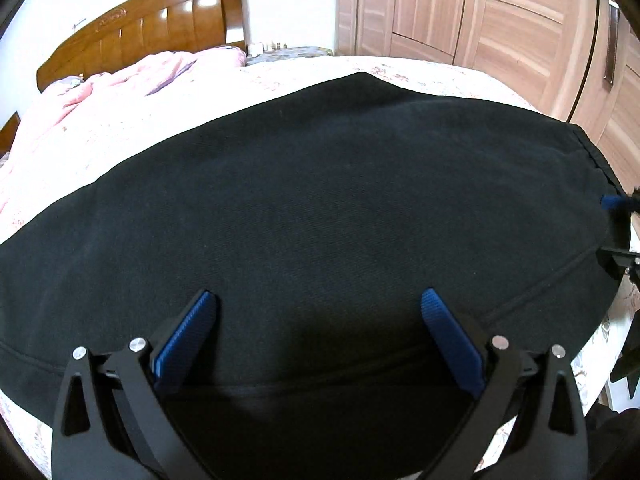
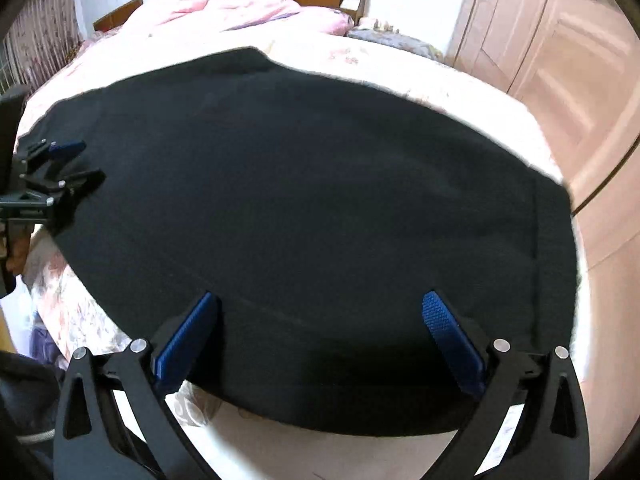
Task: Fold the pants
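Black pants (image 1: 320, 208) lie flat on the bed and fill most of both views (image 2: 312, 200). My left gripper (image 1: 318, 300) is open, its blue-padded fingers spread wide just above the near edge of the pants, holding nothing. My right gripper (image 2: 320, 302) is open too, hovering over the pants' near edge, empty. The right gripper also shows at the right rim of the left wrist view (image 1: 618, 232). The left gripper shows at the left edge of the right wrist view (image 2: 60, 168), over the pants' left end.
The bed (image 1: 120, 128) has a floral sheet, a pink quilt (image 1: 132, 76) and a wooden headboard (image 1: 160, 28) at the far end. Wooden wardrobe doors (image 1: 480, 20) stand beyond the bed on the right. A nightstand with small items (image 1: 276, 50) sits beside the headboard.
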Tool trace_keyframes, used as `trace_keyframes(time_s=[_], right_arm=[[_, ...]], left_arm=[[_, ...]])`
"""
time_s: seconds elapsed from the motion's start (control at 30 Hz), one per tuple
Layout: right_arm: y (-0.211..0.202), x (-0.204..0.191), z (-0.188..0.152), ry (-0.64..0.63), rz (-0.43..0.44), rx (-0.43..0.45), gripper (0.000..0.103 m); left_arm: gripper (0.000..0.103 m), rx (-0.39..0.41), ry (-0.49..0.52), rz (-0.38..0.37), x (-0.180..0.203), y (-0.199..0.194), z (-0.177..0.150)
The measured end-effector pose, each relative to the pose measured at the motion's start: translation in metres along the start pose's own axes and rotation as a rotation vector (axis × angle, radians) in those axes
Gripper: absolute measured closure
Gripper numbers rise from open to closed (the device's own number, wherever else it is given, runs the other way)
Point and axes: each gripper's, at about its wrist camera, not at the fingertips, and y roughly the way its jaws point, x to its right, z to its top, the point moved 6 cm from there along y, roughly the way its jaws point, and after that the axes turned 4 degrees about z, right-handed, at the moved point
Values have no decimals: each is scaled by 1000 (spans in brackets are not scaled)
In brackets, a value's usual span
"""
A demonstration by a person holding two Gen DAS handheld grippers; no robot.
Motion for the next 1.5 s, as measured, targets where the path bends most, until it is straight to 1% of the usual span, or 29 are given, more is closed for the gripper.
trace_keyframes(time_s=[0.07,0.17,0.2,0.27,0.33,0.37,0.4,0.43,0.5,0.53,0.6,0.63,0.67,0.7,0.77,0.87,0.93,1.0,1.07,1.1,1.13,1.2,1.23,1.3,1.33,1.37,1.4,1.43,1.5], right_arm=[[-3,7,-5,29,28,19,4],[-7,3,2,35,-53,-72,4],[-13,-4,13,26,-92,-57,4],[-26,-26,38,-12,-50,35,4],[-21,-64,73,-41,98,99,4],[-13,-78,83,-60,141,89,4],[5,-99,100,-101,166,65,4],[19,-116,113,-142,164,55,4],[52,-154,138,-212,180,31,4],[64,-165,145,-224,189,11,4],[93,-178,149,-254,159,-58,4],[103,-179,147,-274,118,-84,4],[111,-175,142,-281,123,-93,4],[110,-168,141,-250,161,-68,4],[107,-156,140,-224,190,-50,4],[102,-144,133,-247,144,-72,4],[97,-136,130,-196,122,-95,4],[90,-134,137,-170,94,-89,4],[81,-154,152,-193,153,-37,4],[82,-168,163,-199,201,-23,4],[86,-183,173,-209,236,-28,4],[99,-224,194,-274,310,-29,4],[109,-244,204,-308,334,-40,4],[126,-276,216,-360,363,-66,4],[132,-289,219,-392,374,-73,4],[139,-297,220,-429,355,-81,4],[152,-298,218,-451,290,-108,4],[158,-292,217,-447,267,-114,4],[158,-278,219,-442,284,-63,4]], left_arm=[[1,11,0,-2,0,-1,-2],[1,-12,-11,-22,-2,-5,1],[1,6,-18,-50,-9,-15,4],[1,49,-47,-39,-31,-28,11],[1,58,-146,1,-78,-32,21],[1,55,-181,16,-97,-30,23],[1,36,-223,66,-125,-24,25],[1,21,-254,118,-151,-19,26],[1,-9,-315,180,-194,-10,21],[1,-34,-343,194,-211,-5,15],[2,-96,-409,201,-241,10,-7],[2,-84,-414,174,-246,12,-13],[1,-39,-400,152,-245,9,-16],[1,-24,-369,154,-243,8,-18],[1,-27,-369,164,-241,7,-17],[1,-32,-401,165,-245,8,-17],[2,-51,-410,186,-243,5,-15],[2,-23,-410,193,-242,-8,0],[2,23,-373,190,-240,-18,22],[2,19,-353,196,-241,-15,32],[2,1,-334,206,-242,-7,39],[2,-96,-314,198,-247,26,46],[1,-139,-310,213,-251,40,45],[1,-119,-341,184,-260,51,43],[1,-118,-364,161,-264,50,41],[1,-106,-369,167,-267,48,39],[1,-101,-364,182,-267,47,37],[1,-90,-363,177,-268,47,35],[1,-62,-388,173,-273,43,33]])
